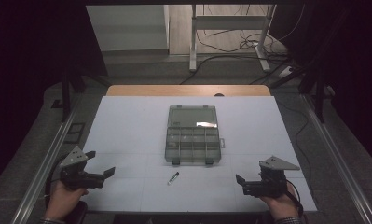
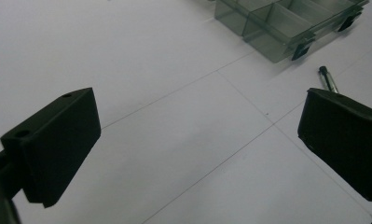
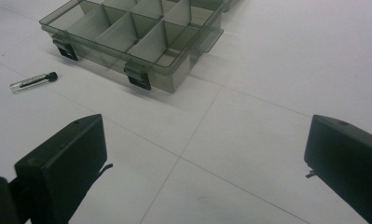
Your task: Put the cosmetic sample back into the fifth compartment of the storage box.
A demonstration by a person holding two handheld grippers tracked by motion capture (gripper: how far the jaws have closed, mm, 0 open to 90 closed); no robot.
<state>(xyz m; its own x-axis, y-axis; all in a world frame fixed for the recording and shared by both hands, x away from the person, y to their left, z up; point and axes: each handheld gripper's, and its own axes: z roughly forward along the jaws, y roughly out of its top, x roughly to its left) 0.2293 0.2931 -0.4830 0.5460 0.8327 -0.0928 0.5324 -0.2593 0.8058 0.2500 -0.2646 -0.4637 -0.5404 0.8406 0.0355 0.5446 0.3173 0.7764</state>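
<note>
A clear smoky compartment box point(image 1: 192, 145) lies open at the table's middle, its lid point(image 1: 193, 116) folded back away from me. Its compartments look empty in the right gripper view, where the box point(image 3: 132, 35) shows two black latches. A small clear vial with a black cap point(image 1: 173, 178) lies on the white board just in front of the box, and shows as the vial point(image 2: 328, 79) and the vial point(image 3: 33, 81). My left gripper point(image 1: 100, 163) is held at the near left, open and empty. My right gripper point(image 1: 250, 171) is at the near right, also open and empty.
The white board point(image 1: 127, 121) covers the table, with a wooden strip point(image 1: 188, 90) along its far edge. Metal rails point(image 1: 44, 163) run down both sides. Desk legs and cables point(image 1: 230, 42) stand on the floor beyond.
</note>
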